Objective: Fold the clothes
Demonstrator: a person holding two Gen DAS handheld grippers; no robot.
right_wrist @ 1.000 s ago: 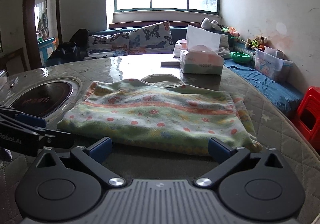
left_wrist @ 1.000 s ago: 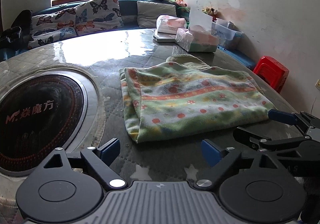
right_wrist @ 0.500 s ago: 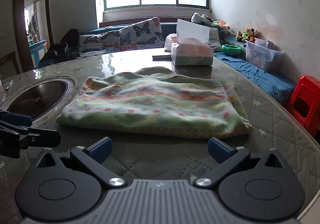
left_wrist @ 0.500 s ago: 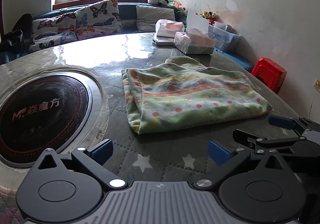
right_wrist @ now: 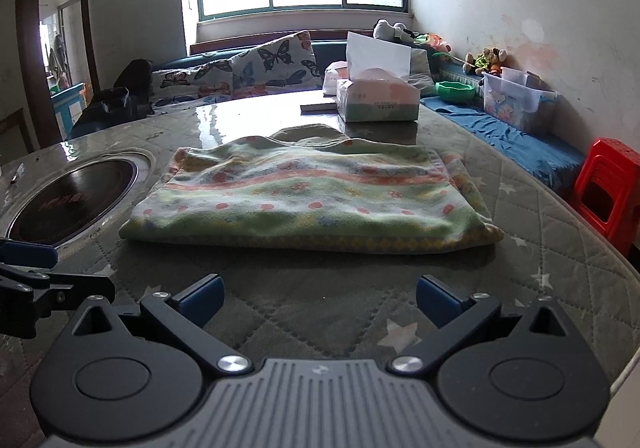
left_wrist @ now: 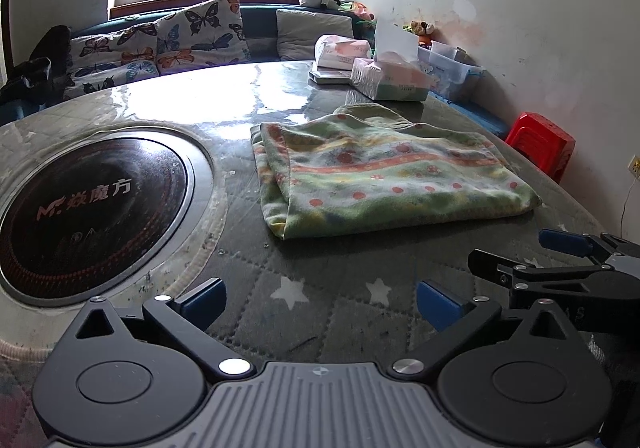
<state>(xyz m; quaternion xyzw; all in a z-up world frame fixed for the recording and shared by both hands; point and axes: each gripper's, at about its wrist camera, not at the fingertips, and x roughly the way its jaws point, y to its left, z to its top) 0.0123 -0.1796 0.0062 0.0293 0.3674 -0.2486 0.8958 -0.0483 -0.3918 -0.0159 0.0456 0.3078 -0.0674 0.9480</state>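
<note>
Now – left gripper (left_wrist: pixel 320 298) fingers spread, empty | right gripper (right_wrist: pixel 319 294) seemingly likewise

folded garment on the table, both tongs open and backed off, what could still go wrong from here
The folded garment has a loose olive flap poking out at the far edge, so the fold may look untidy. Its right corner lies fairly near the table edge; another tug there might drag it off.

Your L wrist cam sits low at table's near edge, facing the window; R cam beside it, same heading. Both share the folded cloth (left_wrist: pixel 384 176) (right_wrist: pixel 312 200) & tissue box (left_wrist: pixel 390 78) (right_wrist: pixel 376 98).
</note>
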